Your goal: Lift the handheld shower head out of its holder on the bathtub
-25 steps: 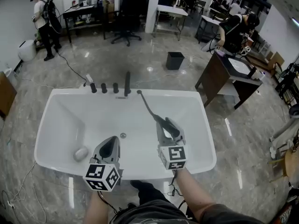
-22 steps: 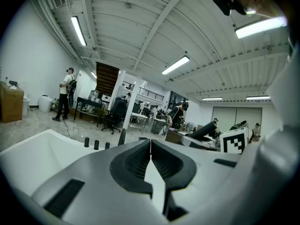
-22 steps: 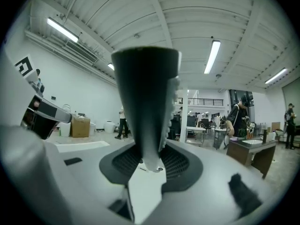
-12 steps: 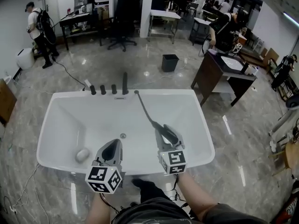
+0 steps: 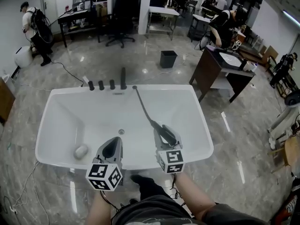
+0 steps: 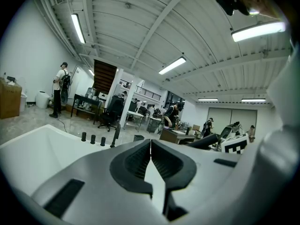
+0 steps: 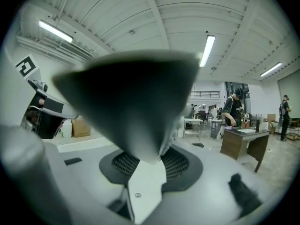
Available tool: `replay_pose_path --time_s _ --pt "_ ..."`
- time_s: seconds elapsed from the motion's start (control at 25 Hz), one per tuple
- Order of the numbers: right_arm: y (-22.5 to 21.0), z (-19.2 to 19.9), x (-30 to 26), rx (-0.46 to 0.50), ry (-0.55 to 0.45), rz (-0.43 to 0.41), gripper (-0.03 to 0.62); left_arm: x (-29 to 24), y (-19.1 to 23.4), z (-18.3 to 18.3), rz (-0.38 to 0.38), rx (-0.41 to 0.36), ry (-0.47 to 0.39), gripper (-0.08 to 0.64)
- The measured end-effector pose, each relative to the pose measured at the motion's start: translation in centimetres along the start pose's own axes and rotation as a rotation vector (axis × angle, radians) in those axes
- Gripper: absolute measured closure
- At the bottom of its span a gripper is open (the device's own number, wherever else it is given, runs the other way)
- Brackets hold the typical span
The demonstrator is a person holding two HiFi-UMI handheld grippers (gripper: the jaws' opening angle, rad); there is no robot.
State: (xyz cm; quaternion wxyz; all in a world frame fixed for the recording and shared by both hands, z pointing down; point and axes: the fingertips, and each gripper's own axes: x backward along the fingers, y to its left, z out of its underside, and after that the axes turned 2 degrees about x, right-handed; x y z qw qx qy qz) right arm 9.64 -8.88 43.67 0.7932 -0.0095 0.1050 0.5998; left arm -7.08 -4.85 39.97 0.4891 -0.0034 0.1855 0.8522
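Note:
The black handheld shower head [image 5: 165, 134] hangs over the white bathtub [image 5: 47, 121] near its front rim, with my right gripper [image 5: 163, 129] shut on it. Its dark hose [image 5: 143, 108] runs back to the tub's far rim beside the black tap and knobs [image 5: 111, 84]. In the right gripper view the shower head [image 7: 131, 102] is a large dark cone filling the space between the jaws of my right gripper [image 7: 149, 161]. My left gripper [image 5: 111, 146] is level with it on its left, shut and empty; the pads of my left gripper [image 6: 150, 142] meet.
A pale round object [image 5: 81, 151] lies in the tub left of the drain [image 5: 121, 131]. Behind the tub stand a black bin [image 5: 167, 59] and a wooden desk [image 5: 220, 74]. A person [image 5: 33, 27] stands far left. A cable [image 5: 70, 69] crosses the floor.
Both grippers have drawn back toward the tub's front rim, the right one carrying the shower head. The hose trails further out from the far rim.

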Motion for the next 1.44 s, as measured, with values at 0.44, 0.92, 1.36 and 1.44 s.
replay_pose_path --time_s 0.44,0.92,1.36,1.44 --pt "0.4 0.8 0.3 0.012 0.039 -0.013 0.451 -0.4 -0.1 0.6 0.001 -0.001 0.020 0.545" --pt "0.2 -0.4 -0.7 0.029 0.024 -0.043 0.451 -1.5 -0.1 0.3 0.000 -0.005 0.020 0.545" --pt "0.3 -0.6 -0.4 0.030 0.031 -0.050 0.451 -1.2 -0.2 -0.3 0.004 -0.005 0.012 0.545" --pt "0.5 -0.8 -0.4 0.036 0.034 -0.059 0.451 -1.1 -0.1 -0.5 0.003 -0.004 0.013 0.545"
